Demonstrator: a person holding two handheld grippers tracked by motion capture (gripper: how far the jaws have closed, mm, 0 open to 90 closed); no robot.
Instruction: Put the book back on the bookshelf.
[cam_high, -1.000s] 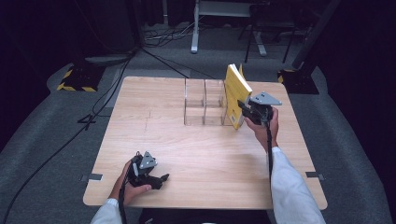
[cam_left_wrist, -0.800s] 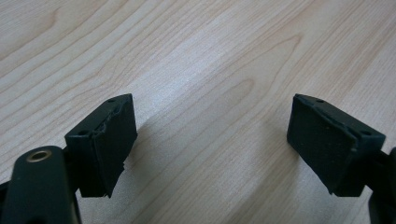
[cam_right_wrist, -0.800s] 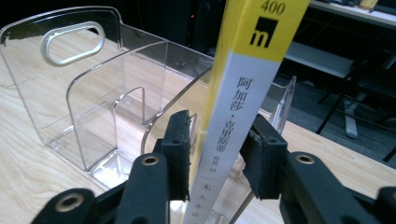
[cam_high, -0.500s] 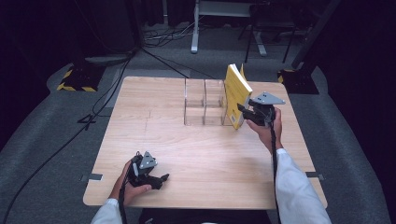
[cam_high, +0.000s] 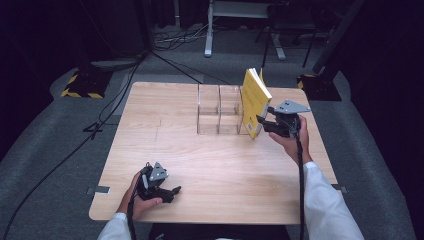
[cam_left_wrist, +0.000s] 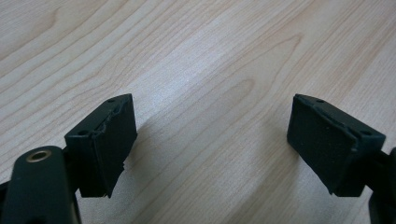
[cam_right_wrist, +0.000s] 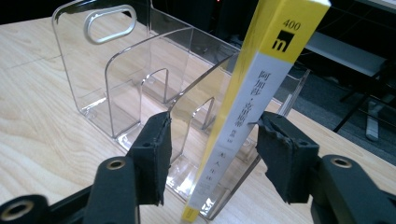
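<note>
From the high view, the right gripper (cam_high: 267, 123) sits just beside the yellow book (cam_high: 254, 101), which leans tilted in the end slot of the clear file rack (cam_high: 218, 110); the left gripper (cam_high: 167, 191) rests spread and empty on the tabletop (cam_high: 210, 165).

In the left gripper view, bare wood lies between the pads.

In the right gripper view, the jaws have just been opening: the book's spine (cam_right_wrist: 243, 121) stands between them, with a gap at the left pad (cam_right_wrist: 154, 154). I'd back straight out without brushing the spine, so the book settles against the divider.

Light wooden table (cam_high: 220, 170), clear acrylic rack (cam_high: 220, 110) on it; yellow book (cam_high: 254, 100) apparently leaning inside
</note>
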